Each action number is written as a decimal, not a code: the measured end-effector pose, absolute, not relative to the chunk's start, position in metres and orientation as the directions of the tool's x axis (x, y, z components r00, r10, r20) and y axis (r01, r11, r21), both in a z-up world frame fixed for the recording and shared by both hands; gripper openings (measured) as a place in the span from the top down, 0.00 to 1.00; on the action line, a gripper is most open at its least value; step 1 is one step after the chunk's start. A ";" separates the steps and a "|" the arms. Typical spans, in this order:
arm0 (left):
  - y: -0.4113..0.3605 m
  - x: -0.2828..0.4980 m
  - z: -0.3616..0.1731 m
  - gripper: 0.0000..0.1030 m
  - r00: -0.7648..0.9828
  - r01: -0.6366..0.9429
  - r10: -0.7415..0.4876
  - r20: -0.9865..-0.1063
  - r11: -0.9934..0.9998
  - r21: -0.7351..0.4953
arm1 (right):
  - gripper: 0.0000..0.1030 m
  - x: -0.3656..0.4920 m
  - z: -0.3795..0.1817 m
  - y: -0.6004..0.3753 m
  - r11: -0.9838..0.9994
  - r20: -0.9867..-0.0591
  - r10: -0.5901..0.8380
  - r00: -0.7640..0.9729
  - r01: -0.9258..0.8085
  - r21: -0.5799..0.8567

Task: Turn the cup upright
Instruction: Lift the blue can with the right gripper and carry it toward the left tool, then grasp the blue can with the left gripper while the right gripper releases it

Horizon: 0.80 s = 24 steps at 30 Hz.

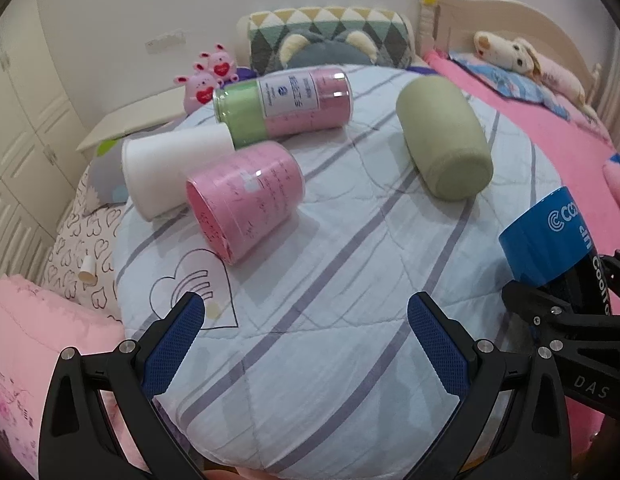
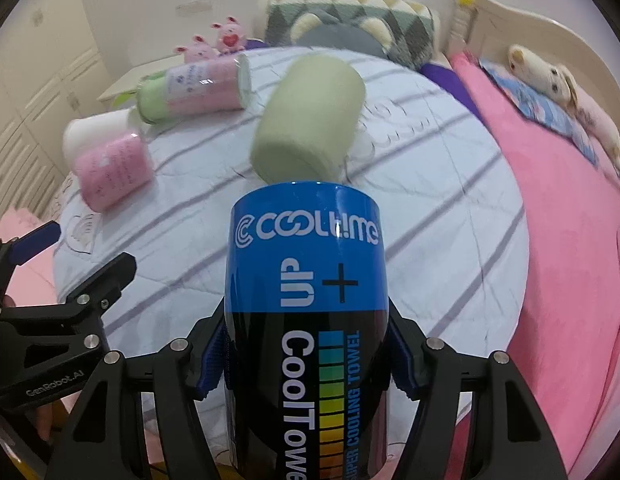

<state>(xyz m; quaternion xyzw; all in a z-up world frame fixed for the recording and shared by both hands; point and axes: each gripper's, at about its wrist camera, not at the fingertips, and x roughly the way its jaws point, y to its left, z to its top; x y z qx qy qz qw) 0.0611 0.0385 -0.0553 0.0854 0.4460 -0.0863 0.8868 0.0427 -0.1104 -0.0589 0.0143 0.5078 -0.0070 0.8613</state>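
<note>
One can, the blue-and-black CoolTime one, sits clamped between our right gripper pads at mid-body, lying along the fingers and lifted off the quilt, likely so the wrist can swing it upright. Four more lie tipped: green cup, pink tube, white cup, long tube. We hold the left gripper spread wide, empty, low over the quilt, clear of the swing.

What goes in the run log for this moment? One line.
right gripper: shut on blue CoolTime canister, lifted | left gripper: open, holding nothing | green cup: on its side | pink canister: lying down
</note>
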 end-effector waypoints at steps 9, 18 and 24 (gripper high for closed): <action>0.042 0.061 -0.056 0.00 0.581 0.182 -0.039 -0.813 0.980 0.083 | 0.23 0.037 -0.056 -0.104 0.999 -0.859 -0.033 0.511 0.002 -0.037; 0.043 0.047 -0.049 0.00 0.594 0.161 -0.012 -0.804 0.981 0.104 | 0.23 0.029 -0.045 -0.105 0.999 -0.844 0.029 0.536 -0.031 0.015; 0.041 0.034 -0.039 0.00 0.610 0.145 -0.009 -0.792 0.984 0.101 | 0.23 0.018 -0.032 -0.114 0.998 -0.815 0.066 0.576 -0.043 0.051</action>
